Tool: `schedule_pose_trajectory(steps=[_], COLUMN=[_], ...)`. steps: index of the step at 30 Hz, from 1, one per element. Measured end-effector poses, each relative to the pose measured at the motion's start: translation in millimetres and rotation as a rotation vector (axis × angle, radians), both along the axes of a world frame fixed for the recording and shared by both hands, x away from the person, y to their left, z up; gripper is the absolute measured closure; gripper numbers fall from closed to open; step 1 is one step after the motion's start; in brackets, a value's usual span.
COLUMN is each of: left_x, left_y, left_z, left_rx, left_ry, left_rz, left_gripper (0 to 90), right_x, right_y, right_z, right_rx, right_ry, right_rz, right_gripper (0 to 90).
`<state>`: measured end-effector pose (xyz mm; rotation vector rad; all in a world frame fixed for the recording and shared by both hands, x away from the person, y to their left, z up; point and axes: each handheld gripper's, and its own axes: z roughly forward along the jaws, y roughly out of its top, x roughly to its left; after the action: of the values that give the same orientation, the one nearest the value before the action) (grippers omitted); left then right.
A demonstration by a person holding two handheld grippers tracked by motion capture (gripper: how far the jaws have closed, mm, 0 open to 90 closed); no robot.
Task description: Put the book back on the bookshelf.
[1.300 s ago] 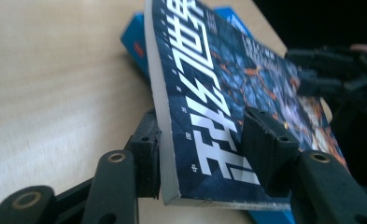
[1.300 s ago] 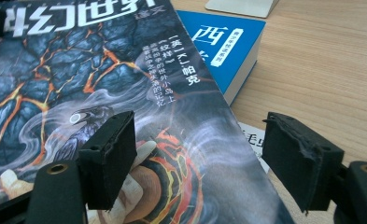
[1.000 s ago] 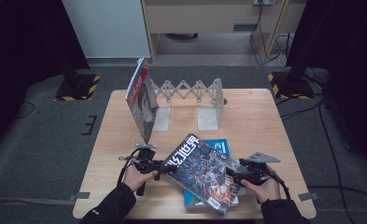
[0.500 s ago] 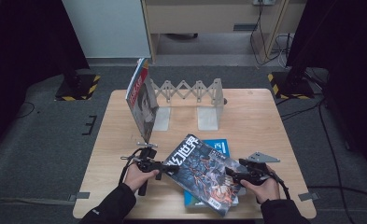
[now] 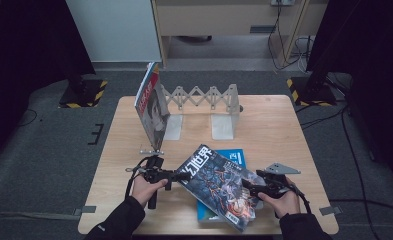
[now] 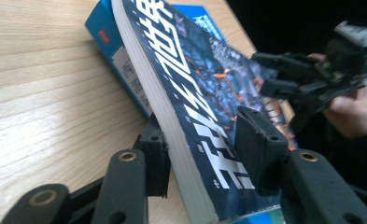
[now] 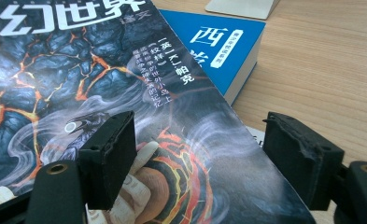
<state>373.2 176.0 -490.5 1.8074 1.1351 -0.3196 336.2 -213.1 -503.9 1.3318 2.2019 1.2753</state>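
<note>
A thick book with a dark lava-pattern cover [image 5: 216, 182] hangs tilted over a blue book [image 5: 231, 157] that lies flat near the table's front edge. My right gripper [image 5: 249, 185] is shut on the dark book's right side, one pad on the cover [image 7: 109, 154] and the other under the edge. My left gripper [image 5: 176, 176] straddles the book's left edge [image 6: 181, 140]. Its jaws have just been closing, with one pad [image 6: 155, 154] by the underside and the other [image 6: 260, 149] still off the cover.
At the back of the wooden table [image 5: 284, 130] stands a grey expanding book rack [image 5: 204, 97], with one book [image 5: 151, 107] leaning upright at its left end. Dark floor and cables lie around the table.
The left gripper has edged slightly in on the dark book's left edge. The book and the right hand have kept still.
</note>
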Motion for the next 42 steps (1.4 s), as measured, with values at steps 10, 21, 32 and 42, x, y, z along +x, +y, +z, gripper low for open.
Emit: schedule_pose_trajectory(steps=[10, 21, 32, 42], left_x=[-8.6, -10.0, -11.2, -6.9], left_y=[7.8, 7.2, -2.4, -9.4], left_z=[-13.7, -25.3, -13.9, -0.2], left_rx=[0.110, 0.049, -0.014, -0.047], left_ry=[-0.030, 0.050, 0.057, 0.049], left_rz=[0.020, 0.014, -0.008, 0.011], left_gripper=[36.9, 30.0, 43.4, 54.8], right_x=[-0.3, -0.1, 0.0, 0.3], right_y=[1.3, 1.5, 1.0, -0.4], right_z=[-0.1, -0.2, -0.3, -0.7], right_rx=[0.005, 0.009, 0.006, 0.007], right_ry=[-0.001, 0.003, 0.003, 0.001], right_rz=[0.003, 0.001, 0.004, -0.001], right_gripper=[25.8, 25.6, 25.6, 25.7])
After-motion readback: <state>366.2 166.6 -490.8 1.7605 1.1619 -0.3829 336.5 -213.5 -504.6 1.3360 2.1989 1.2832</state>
